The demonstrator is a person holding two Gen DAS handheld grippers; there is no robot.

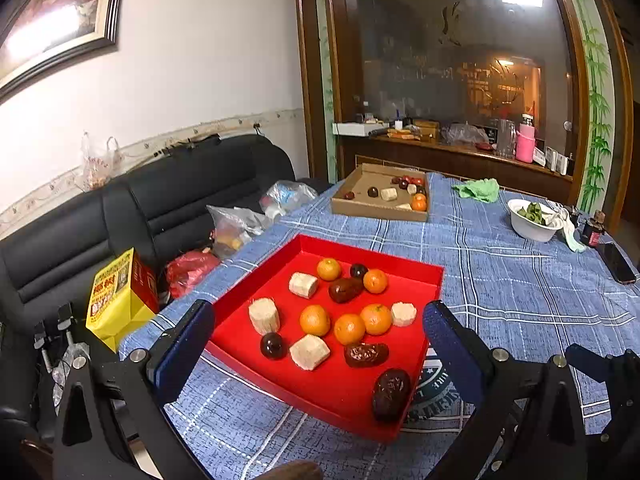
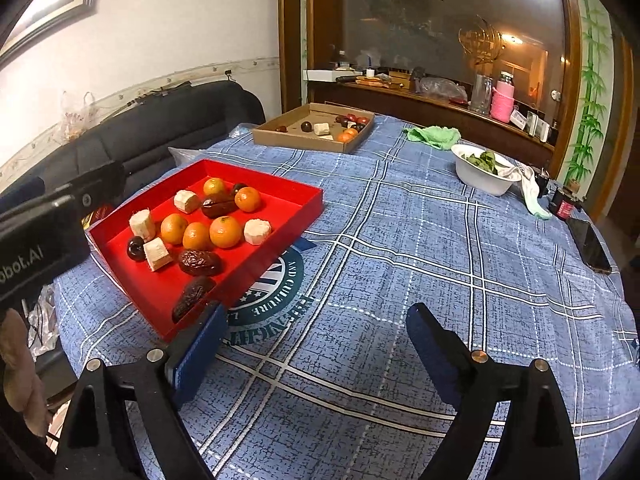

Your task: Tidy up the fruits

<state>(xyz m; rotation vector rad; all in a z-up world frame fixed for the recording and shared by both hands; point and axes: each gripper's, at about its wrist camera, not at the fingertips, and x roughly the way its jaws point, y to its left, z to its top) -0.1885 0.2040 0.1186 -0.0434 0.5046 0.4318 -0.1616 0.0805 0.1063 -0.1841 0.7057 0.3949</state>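
Observation:
A red tray [image 1: 430,280] lies on the blue checked tablecloth and holds several oranges [image 1: 315,320], pale sugarcane pieces [image 1: 264,315], dark red dates [image 1: 366,354] and dark round fruits [image 1: 273,345]. The tray also shows in the right wrist view [image 2: 308,200]. A cardboard tray [image 1: 372,210] at the far side holds more of the same fruits. My left gripper [image 1: 318,340] is open and empty, its fingers straddling the red tray's near part. My right gripper [image 2: 314,336] is open and empty over the cloth, right of the red tray.
A white bowl [image 1: 530,230] with greens, a green cloth [image 1: 478,190], small bottles and a phone [image 1: 616,262] sit at the table's right. A black sofa [image 1: 160,200] with bags and a yellow box [image 1: 120,300] stands left of the table.

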